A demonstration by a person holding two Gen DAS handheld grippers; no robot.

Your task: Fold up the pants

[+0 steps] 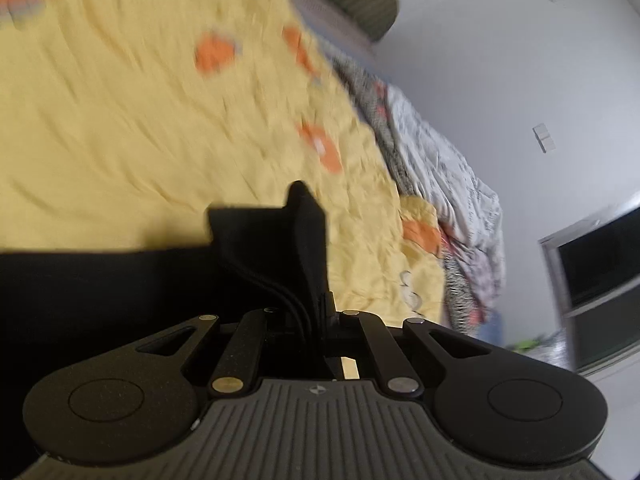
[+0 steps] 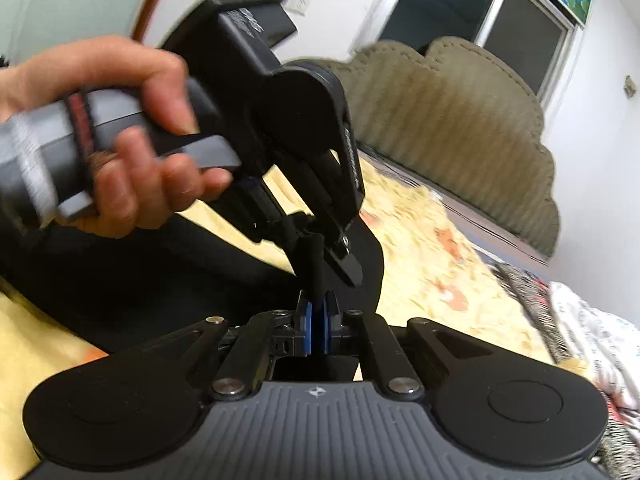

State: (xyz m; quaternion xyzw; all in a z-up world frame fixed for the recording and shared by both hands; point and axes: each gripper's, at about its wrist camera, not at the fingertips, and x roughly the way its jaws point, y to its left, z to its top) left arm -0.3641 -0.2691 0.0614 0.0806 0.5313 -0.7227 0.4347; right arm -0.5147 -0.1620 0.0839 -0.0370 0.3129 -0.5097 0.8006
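Seen from the left wrist, the black pants (image 1: 100, 292) spread across the lower left of the frame over a yellow bedspread (image 1: 140, 120), their edge running left to right. One pinched fold stands upright at centre, clamped in the left gripper (image 1: 314, 280). Open bedspread fills the upper left; rumpled bedding (image 1: 452, 184) borders it toward the wall on the right.

Next, the right wrist view: the right gripper (image 2: 318, 312) is clenched on a narrow upright strip of the pants (image 2: 120, 288) at lower centre. A hand (image 2: 132, 128) at the left holds the other gripper, angled down to the same bunch. A padded headboard (image 2: 452, 128) bounds the bed at upper right.
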